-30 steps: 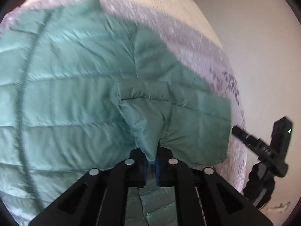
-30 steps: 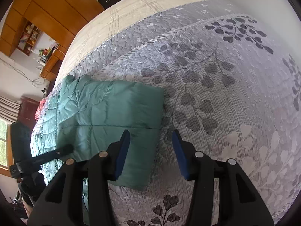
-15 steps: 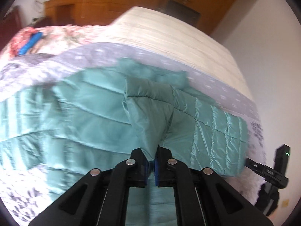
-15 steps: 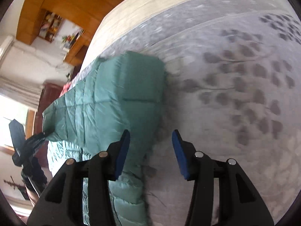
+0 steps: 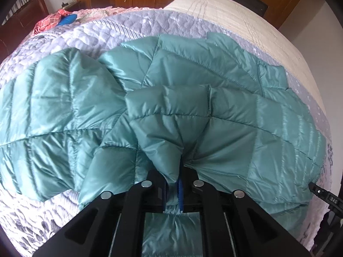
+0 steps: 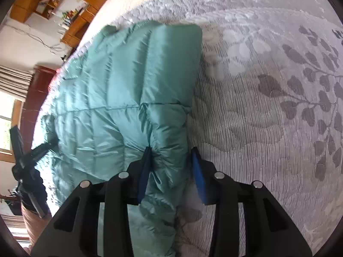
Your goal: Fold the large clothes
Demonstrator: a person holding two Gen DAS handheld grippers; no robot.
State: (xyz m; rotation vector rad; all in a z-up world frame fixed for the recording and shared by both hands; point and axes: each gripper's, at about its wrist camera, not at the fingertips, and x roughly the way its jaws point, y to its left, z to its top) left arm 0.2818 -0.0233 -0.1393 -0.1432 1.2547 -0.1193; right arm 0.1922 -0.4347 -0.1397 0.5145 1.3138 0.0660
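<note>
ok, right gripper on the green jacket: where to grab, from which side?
Grab the green jacket's folded side edge, coming in level from the bare quilt side. The right gripper is open astride that puffy edge. The left gripper already pinches another fold.

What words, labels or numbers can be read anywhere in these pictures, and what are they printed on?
"DAS": white letters on a black device at the right edge of the left wrist view, beside the green puffer jacket.
Nothing else is readable: no label shows on the jacket or the grey leaf-print bedspread, and the shelf items in the right wrist view are too small to read.
</note>
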